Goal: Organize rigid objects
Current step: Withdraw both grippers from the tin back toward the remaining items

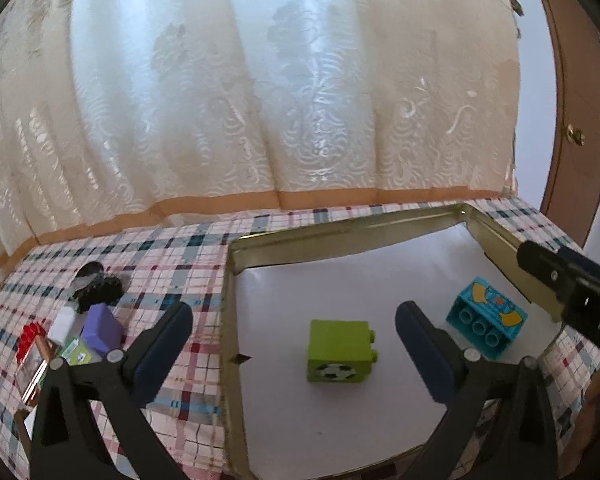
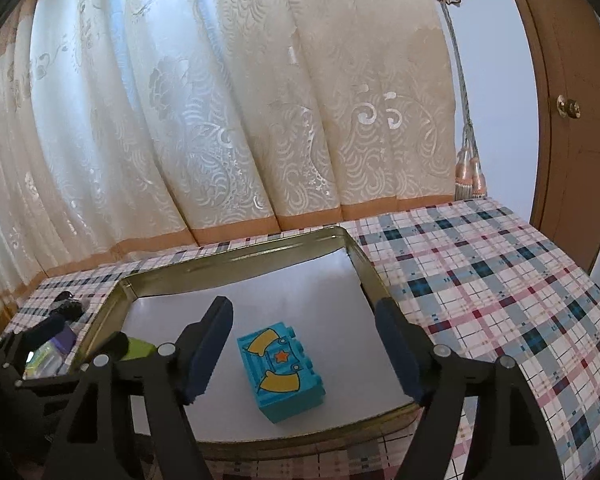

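Observation:
A shallow gold tin tray (image 1: 340, 229) with a white floor lies on the plaid tablecloth. On its floor rests a lime-green toy brick (image 1: 340, 350) with a football print, lying on its side. My left gripper (image 1: 294, 320) is open wide around it, and neither pad touches it. To its right lies a turquoise brick (image 1: 486, 316) with yellow shapes and an orange star. In the right wrist view that turquoise brick (image 2: 282, 368) sits between the fingers of my open right gripper (image 2: 304, 312), clear of both pads. One finger of the right gripper (image 1: 540, 264) shows at the tray's right rim.
Left of the tray (image 2: 236, 252) on the cloth is a small heap: a purple block (image 1: 100, 328), a red piece (image 1: 28, 336), a white block (image 1: 62, 322) and a black object (image 1: 96, 286). A curtain hangs behind the table. A wooden door (image 2: 572, 120) stands at the right.

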A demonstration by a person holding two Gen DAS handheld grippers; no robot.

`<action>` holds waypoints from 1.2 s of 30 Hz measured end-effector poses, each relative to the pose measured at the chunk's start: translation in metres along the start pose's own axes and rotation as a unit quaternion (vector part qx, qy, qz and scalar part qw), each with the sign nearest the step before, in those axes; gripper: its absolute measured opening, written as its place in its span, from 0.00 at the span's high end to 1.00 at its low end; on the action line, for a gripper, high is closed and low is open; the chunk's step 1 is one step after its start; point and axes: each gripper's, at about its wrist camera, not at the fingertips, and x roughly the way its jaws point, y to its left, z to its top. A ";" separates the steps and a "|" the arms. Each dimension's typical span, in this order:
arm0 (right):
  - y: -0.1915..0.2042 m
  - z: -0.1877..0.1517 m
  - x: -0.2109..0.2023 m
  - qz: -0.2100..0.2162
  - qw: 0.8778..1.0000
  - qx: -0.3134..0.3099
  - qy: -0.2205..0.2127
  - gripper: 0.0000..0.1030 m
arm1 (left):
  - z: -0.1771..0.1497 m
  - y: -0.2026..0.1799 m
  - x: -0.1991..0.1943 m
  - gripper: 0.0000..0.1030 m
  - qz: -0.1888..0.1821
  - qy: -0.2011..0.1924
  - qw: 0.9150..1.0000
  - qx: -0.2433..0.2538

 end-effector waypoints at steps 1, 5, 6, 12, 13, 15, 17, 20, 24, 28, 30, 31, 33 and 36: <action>0.001 -0.001 0.000 0.000 1.000 -0.001 0.000 0.27 | -0.001 0.002 -0.001 0.00 0.001 0.000 1.000 -0.003; 0.002 0.000 -0.009 0.019 0.999 0.006 -0.030 0.27 | -0.005 0.008 -0.006 0.00 0.016 -0.008 1.000 -0.004; 0.003 0.000 -0.012 0.019 0.999 0.004 -0.040 0.27 | -0.007 0.009 -0.009 0.00 0.022 -0.013 1.000 -0.001; 0.022 -0.005 -0.025 -0.005 0.994 -0.048 -0.093 0.27 | -0.014 0.027 -0.023 0.00 0.049 -0.034 0.998 0.002; 0.024 -0.006 -0.026 -0.007 0.994 -0.057 -0.095 0.27 | -0.015 0.030 -0.025 0.00 0.052 -0.034 0.998 -0.001; 0.031 -0.008 -0.029 -0.006 0.992 -0.074 -0.104 0.27 | -0.018 0.037 -0.028 0.00 0.060 -0.038 0.997 -0.008; 0.036 -0.010 -0.033 -0.013 0.990 -0.086 -0.115 0.27 | -0.020 0.044 -0.030 0.00 0.063 -0.039 0.997 -0.013; 0.039 -0.011 -0.037 -0.008 0.988 -0.091 -0.123 0.27 | -0.022 0.050 -0.031 0.00 0.061 -0.036 0.997 -0.019; 0.042 -0.012 -0.035 -0.006 0.990 -0.089 -0.112 0.27 | -0.024 0.053 -0.033 0.00 0.054 -0.037 0.998 -0.027; 0.042 -0.013 -0.036 -0.016 0.990 -0.086 -0.113 0.27 | -0.026 0.054 -0.037 0.00 0.047 -0.038 0.998 -0.025; 0.041 -0.014 -0.036 -0.019 0.991 -0.080 -0.110 0.27 | -0.028 0.056 -0.040 0.00 0.047 -0.039 0.998 -0.024; 0.041 -0.014 -0.036 -0.019 0.991 -0.077 -0.107 0.27 | -0.028 0.058 -0.041 0.00 0.046 -0.038 0.998 -0.024; 0.042 -0.014 -0.035 -0.009 0.994 -0.065 -0.091 0.27 | -0.029 0.063 -0.044 0.00 0.044 -0.037 0.998 -0.026; 0.046 -0.013 -0.034 0.020 0.997 -0.036 -0.066 0.27 | -0.030 0.072 -0.048 0.00 0.047 -0.038 0.998 -0.030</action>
